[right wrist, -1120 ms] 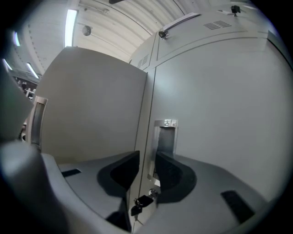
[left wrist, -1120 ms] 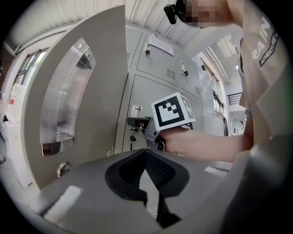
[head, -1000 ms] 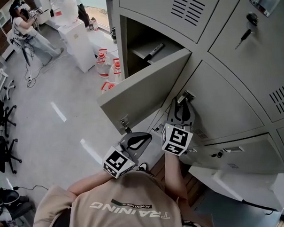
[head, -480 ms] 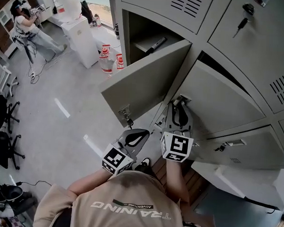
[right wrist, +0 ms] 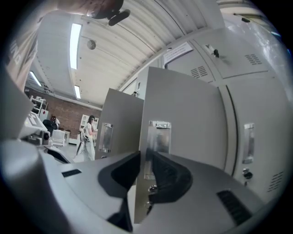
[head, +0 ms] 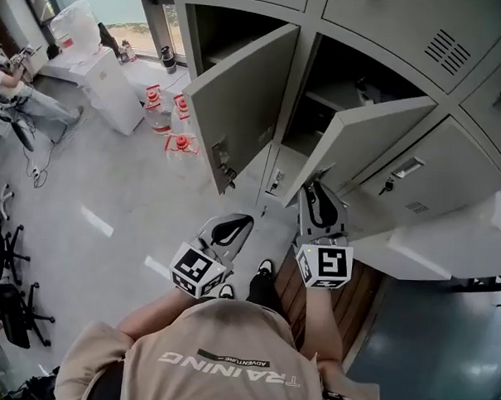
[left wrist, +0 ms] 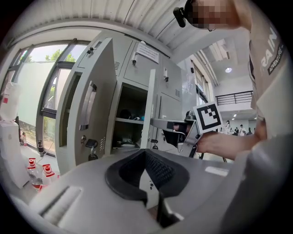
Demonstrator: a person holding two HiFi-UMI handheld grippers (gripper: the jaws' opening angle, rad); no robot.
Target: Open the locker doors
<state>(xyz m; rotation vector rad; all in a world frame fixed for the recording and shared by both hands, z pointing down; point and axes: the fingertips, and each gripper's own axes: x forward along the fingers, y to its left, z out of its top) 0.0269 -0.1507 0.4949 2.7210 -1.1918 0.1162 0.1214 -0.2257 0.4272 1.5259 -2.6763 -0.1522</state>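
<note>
**Right gripper pinches the second door's edge**

Grey lockers [head: 383, 18] fill the head view from 12 to 3 o'clock. The first door [head: 238, 95] stands wide at 11 o'clock. The right gripper [head: 316, 188] is clenched on the free edge of the second door [head: 361, 142] at 1 o'clock, probably because that edge gives the most leverage. The left gripper [head: 233, 229], at 7 o'clock, has its jaws together on nothing, seemingly parked clear of the door's sweep. Closed doors [head: 434, 162] wait at 3 o'clock.
</note>
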